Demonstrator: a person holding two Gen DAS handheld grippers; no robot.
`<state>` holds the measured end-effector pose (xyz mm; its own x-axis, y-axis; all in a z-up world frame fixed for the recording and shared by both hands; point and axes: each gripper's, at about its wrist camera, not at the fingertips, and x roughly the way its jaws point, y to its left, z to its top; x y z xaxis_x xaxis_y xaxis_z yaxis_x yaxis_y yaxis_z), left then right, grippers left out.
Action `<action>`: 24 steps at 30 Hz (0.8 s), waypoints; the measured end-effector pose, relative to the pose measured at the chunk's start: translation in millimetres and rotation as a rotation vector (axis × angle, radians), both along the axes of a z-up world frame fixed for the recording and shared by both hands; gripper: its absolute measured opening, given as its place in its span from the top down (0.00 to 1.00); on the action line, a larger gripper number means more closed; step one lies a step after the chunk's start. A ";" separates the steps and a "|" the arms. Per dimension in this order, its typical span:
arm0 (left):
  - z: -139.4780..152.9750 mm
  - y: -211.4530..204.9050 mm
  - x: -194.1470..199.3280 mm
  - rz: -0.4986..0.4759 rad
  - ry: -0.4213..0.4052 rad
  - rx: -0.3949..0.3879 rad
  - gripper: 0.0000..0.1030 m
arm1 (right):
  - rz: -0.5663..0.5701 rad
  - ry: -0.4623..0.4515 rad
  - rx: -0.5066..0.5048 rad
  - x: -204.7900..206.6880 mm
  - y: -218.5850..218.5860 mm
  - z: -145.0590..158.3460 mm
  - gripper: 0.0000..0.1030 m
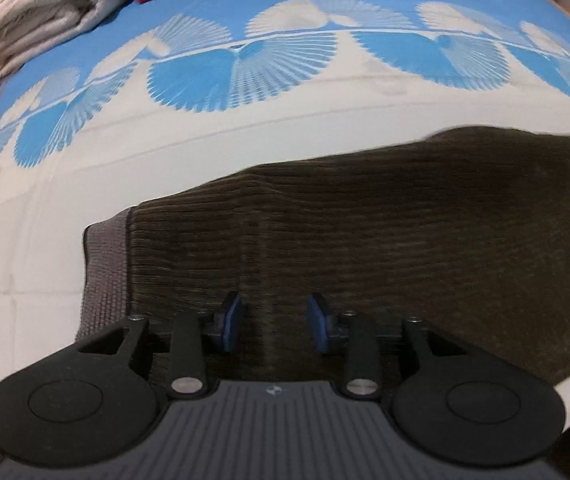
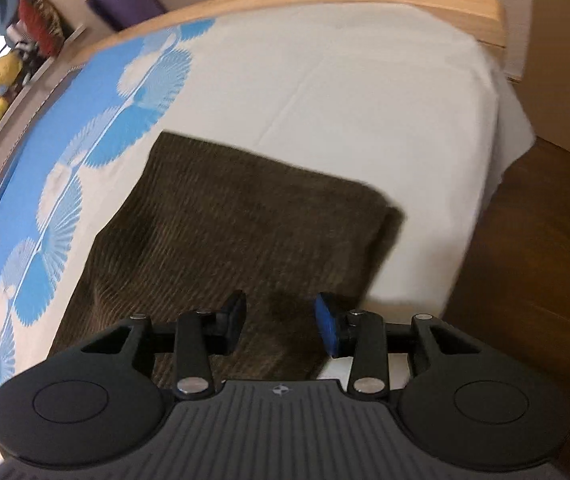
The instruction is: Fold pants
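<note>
Both released, left gripper (image 1: 273, 322) and right gripper (image 2: 281, 326) parted over brown corduroy pants (image 1: 365, 240) lying folded flat on the white bedsheet (image 2: 325, 92), gripping nothing; likely snag if pinching one layer only, dragging the fold askew.

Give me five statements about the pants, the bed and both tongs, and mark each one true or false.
1. The pants are dark brown ribbed fabric lying on the bed sheet. True.
2. The left tongs are clamped on a red cloth. False: they stand open over the pants, nothing pinched.
3. A folded white blanket sits at the far left corner in the left wrist view. True.
4. The right tongs hover over bare wooden floor. False: they are open above the pants near the bed's edge.
5. The sheet is plain green. False: it is white with blue fan patterns.
</note>
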<state>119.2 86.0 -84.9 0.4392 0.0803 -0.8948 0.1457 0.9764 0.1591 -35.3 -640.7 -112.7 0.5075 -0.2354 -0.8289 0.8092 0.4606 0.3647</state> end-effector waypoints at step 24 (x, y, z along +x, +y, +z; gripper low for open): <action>-2.2 -39.4 1.6 -0.100 -0.025 0.005 0.59 | -0.142 0.031 -0.034 18.4 -0.7 -9.9 0.87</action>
<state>120.8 46.6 -87.1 0.4672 0.0388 -0.8833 0.2387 0.9564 0.1683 -17.0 -641.4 -122.6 0.4417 -0.3312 -0.8338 0.8776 0.3527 0.3247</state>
